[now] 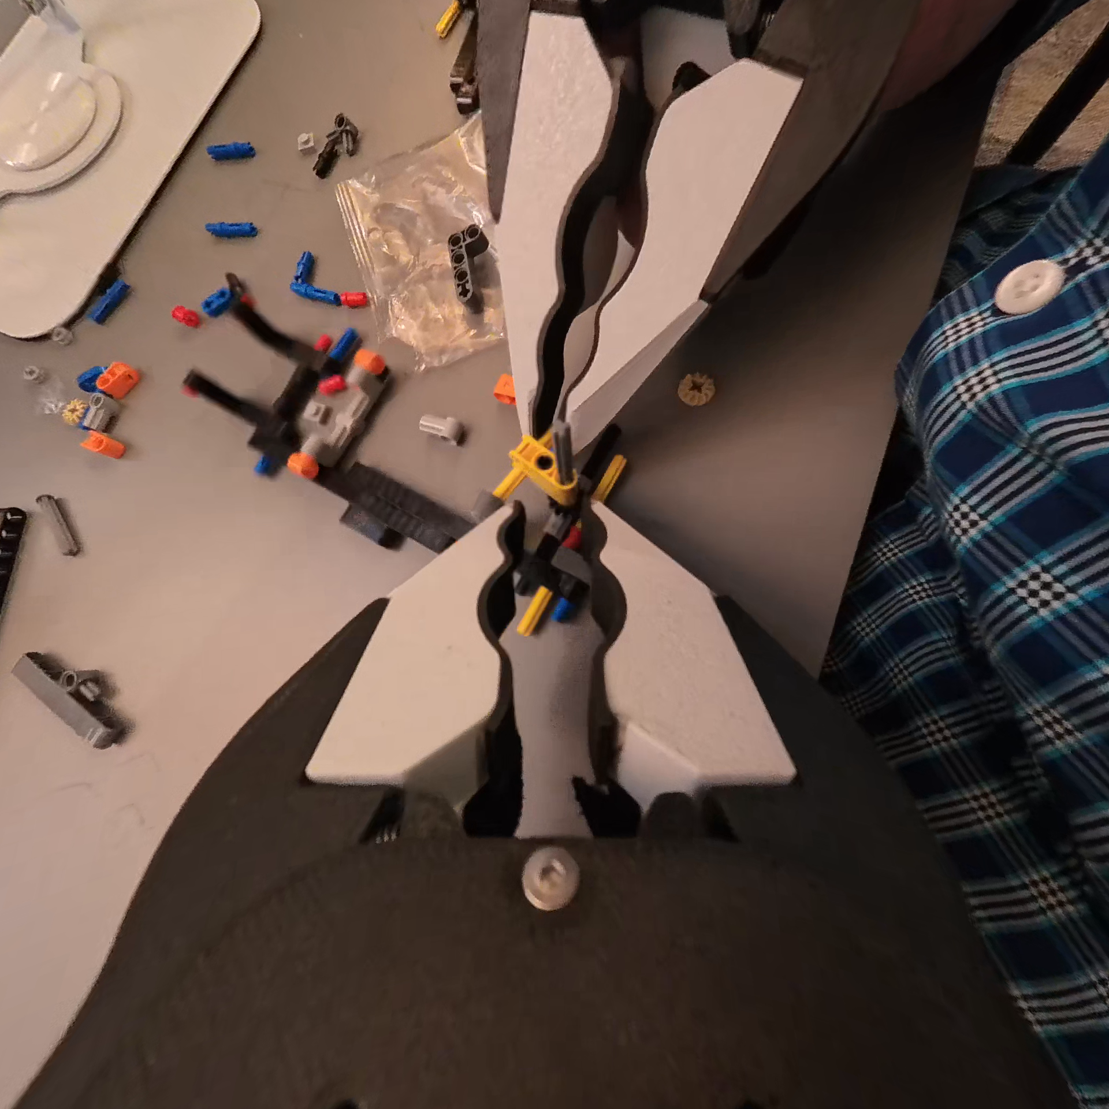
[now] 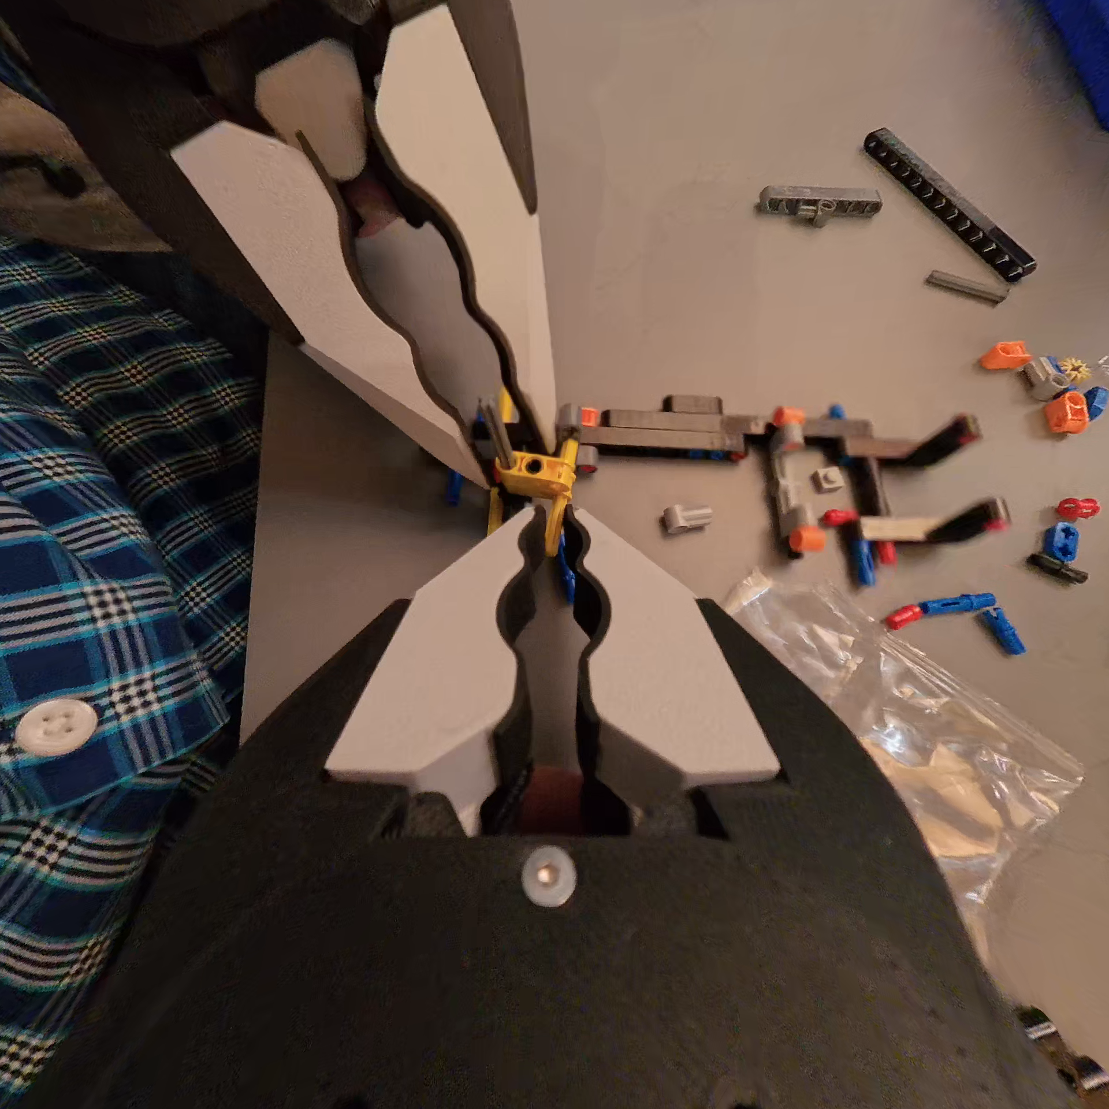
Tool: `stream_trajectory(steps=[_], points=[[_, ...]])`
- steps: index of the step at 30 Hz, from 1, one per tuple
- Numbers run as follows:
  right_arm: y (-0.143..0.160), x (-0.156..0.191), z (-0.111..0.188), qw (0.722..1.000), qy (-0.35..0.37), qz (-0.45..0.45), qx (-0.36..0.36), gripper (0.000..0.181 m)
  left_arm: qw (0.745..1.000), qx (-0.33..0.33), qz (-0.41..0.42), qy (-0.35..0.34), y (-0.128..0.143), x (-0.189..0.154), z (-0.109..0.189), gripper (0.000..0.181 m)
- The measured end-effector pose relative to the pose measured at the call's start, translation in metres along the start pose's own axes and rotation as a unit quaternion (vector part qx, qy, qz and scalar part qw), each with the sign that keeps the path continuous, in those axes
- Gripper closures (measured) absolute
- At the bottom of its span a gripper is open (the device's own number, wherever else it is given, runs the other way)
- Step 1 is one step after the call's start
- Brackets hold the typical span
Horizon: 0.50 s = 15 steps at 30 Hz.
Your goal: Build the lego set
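A matte grey worktop (image 2: 690,150) carries a scatter of plastic lego parts, its near edge pressed by a person in a blue, white and black plaid shirt (image 1: 1008,540) with a pale four-hole button. A white, round-cornered board (image 1: 180,120) lies toward one corner. The left claw (image 1: 549,528), black-bodied with pale wedge-shaped fingers and wavy inner edges, is closed narrowly on a small assembly (image 1: 555,558) of black, yellow, blue and red pieces, held above the worktop just inside the near edge. The right claw (image 2: 549,516), of the same make, meets it tip to tip and pinches the yellow connector (image 2: 537,471) at the assembly's end; a thin grey axle (image 2: 501,441) stands through that connector. Farther in from the edge lies a larger flat sub-build (image 2: 780,444) of dark beams with grey joints and orange caps. A crinkled clear plastic bag (image 2: 900,720) lies beside it, a black L-shaped beam (image 1: 468,261) resting on it; its contents cannot be made out. A long black studded beam (image 2: 948,204), a grey beam (image 2: 819,204), and loose blue pins (image 1: 231,150), red pins and orange connectors (image 2: 1065,411) dot the surface.
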State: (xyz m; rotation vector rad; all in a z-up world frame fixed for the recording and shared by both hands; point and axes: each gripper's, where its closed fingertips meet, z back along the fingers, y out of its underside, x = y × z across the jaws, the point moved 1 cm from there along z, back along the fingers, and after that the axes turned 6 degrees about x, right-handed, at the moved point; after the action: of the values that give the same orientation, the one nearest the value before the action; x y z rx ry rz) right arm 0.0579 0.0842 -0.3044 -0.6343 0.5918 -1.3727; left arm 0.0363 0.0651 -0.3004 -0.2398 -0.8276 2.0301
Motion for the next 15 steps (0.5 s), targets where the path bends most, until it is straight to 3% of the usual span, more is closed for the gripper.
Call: stream_trajectory(steps=[5, 7, 12, 15], points=[[-0.002, -0.001, 0.000, 1.000, 0.007, 0.001, -0.006, 0.179, 1.000, -0.011, 0.011, -0.011, 0.000, 0.005, 0.011, 0.157], [-0.002, -0.001, 0.000, 1.000, 0.004, 0.003, -0.004, 0.179, 1.000, -0.009, 0.015, -0.021, 0.002, 0.007, 0.014, 0.144], [-0.002, 0.001, 0.000, 1.000, 0.003, 0.005, -0.007, 0.180, 1.000, -0.003, 0.015, -0.017, 0.002, 0.011, 0.015, 0.142], [-0.003, 0.001, 0.001, 1.000, 0.000, 0.005, -0.008, 0.180, 1.000, 0.020, -0.009, 0.004, 0.005, 0.008, 0.009, 0.151]])
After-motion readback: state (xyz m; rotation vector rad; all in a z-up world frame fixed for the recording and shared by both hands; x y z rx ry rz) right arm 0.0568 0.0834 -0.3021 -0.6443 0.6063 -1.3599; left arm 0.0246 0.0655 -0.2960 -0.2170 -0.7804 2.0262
